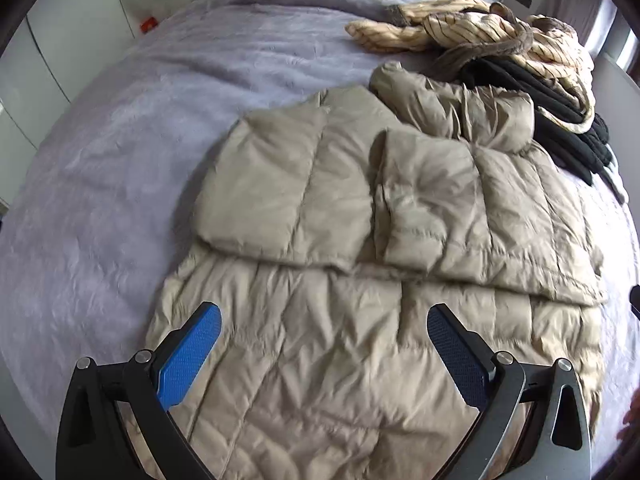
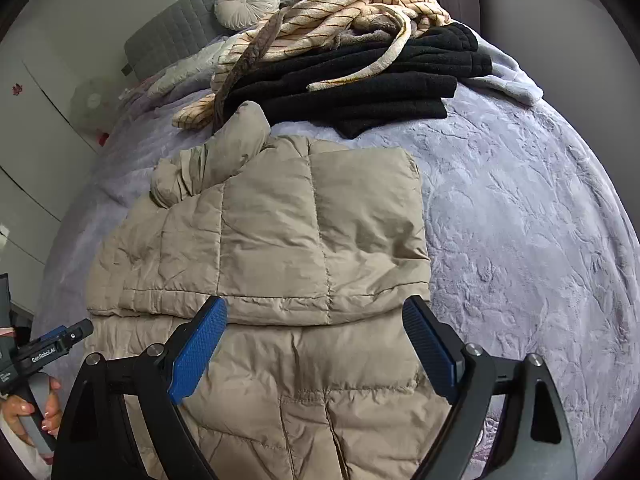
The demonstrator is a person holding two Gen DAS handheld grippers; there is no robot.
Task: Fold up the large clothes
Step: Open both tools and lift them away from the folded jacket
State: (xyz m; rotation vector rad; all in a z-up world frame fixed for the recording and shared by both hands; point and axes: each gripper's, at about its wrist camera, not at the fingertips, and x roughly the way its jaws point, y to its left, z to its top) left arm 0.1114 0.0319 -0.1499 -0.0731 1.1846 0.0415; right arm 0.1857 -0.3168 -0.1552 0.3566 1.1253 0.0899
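Two grippers, left gripper (image 1: 324, 332) and right gripper (image 2: 316, 322), hover with blue-padded fingers spread, gripping nothing. Beneath them the beige quilted puffer jacket (image 1: 360, 280) lies partly folded on the lavender plush bedspread (image 1: 120, 160). Folded black fleece garments (image 2: 360, 84) and a cream striped blanket (image 2: 352, 8) sit beyond the jacket.

- The puffer jacket (image 1: 360, 260) lies flat on the bed blanket (image 1: 120, 160), its upper part folded down over the lower part
- Behind it, a stack of folded dark garments (image 2: 360, 80) rests on the blanket, with a striped fleece robe (image 2: 352, 12) heaped on top
- A round cushion (image 2: 246, 0) leans on the headboard (image 2: 172, 28) behind the stack
- Both grippers, the left gripper (image 1: 324, 320) and right gripper (image 2: 316, 316), hang spread above the jacket's near part
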